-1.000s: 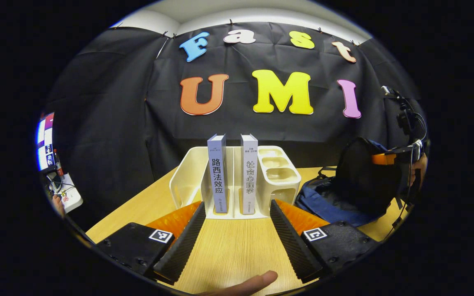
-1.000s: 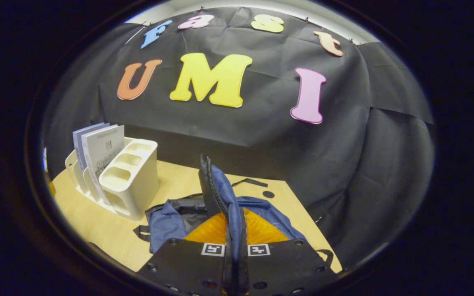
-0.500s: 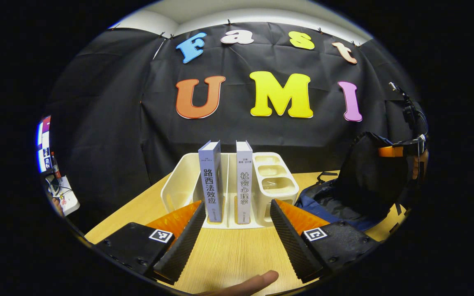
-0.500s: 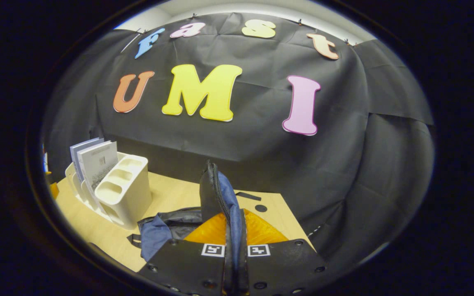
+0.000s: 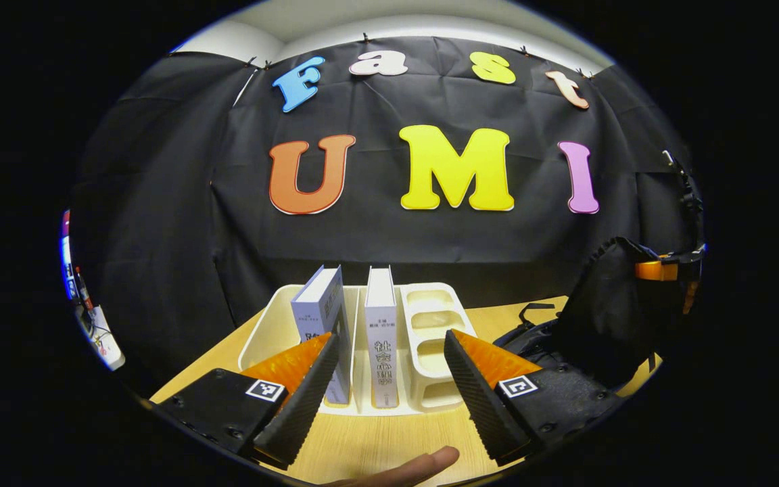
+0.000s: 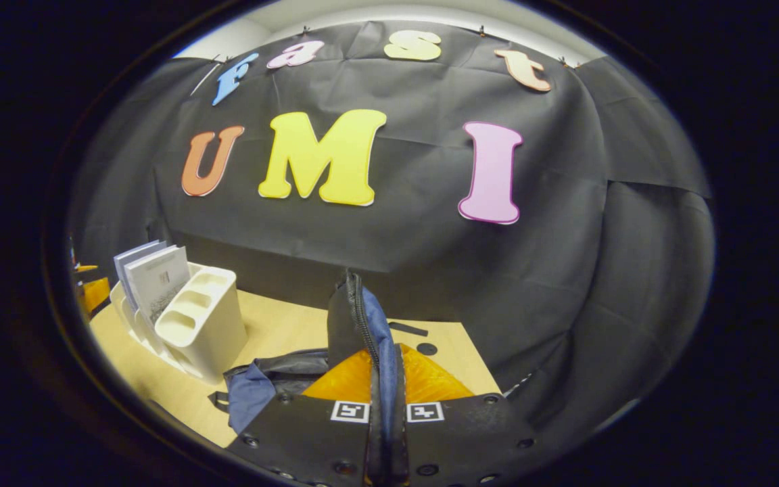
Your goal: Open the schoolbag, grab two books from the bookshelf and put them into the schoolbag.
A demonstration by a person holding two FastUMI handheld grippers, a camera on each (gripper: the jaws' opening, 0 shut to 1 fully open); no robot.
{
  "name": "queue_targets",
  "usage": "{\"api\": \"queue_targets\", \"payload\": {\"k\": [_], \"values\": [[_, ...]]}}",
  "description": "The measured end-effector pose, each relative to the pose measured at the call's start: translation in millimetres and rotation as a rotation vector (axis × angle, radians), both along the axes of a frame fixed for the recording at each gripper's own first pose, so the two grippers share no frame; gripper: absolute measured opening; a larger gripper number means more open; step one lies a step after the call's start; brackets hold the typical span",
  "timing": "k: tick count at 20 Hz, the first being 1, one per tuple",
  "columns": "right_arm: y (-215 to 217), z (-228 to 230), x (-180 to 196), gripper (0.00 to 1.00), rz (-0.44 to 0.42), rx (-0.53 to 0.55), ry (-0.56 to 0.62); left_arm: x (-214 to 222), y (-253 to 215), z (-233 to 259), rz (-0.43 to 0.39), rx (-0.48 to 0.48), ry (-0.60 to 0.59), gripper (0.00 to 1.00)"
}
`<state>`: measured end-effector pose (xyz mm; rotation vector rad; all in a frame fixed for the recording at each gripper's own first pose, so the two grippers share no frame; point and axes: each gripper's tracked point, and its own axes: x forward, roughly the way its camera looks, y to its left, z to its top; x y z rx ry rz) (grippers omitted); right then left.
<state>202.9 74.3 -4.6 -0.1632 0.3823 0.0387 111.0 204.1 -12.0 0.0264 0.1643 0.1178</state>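
Books [image 5: 362, 338] between spread left claw [image 5: 389, 379], seemingly untouched

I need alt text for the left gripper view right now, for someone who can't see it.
The open left tongs reach toward two grey upright books in a cream plastic bookshelf on a wooden table. To the right, the dark blue fabric schoolbag has its flap lifted.
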Motion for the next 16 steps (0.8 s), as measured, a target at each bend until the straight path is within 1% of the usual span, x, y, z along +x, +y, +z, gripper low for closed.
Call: {"api": "queue_targets", "payload": {"k": [3,7,10,13,16], "values": [[-3.1,-1.7,-1.2,0.06,0.01,0.009,0.003,20.4,-2.4,10.5,-0.017,-0.017,0.004,0.98],[-1.7,-0.2,-6.4,0.05,0.033,0.019,-0.014,48.5,19.2,37.4,0.041,0.007,-0.013,0.98],[-1.5,-1.4,-9.3,0.05,0.044,0.015,-0.012,69.5,17.6,52.0,0.012,-0.002,0.007,0.98],[-4.6,-0.3,-12.0,0.05,0.049,0.023,-0.016,87.5,17.6,61.1,-0.01,0.012,0.045,0.98],[-5.8,1.3,-14.5,0.05,0.054,0.035,-0.016,106.4,11.6,61.1,-0.038,-0.004,0.121,0.98]]}}
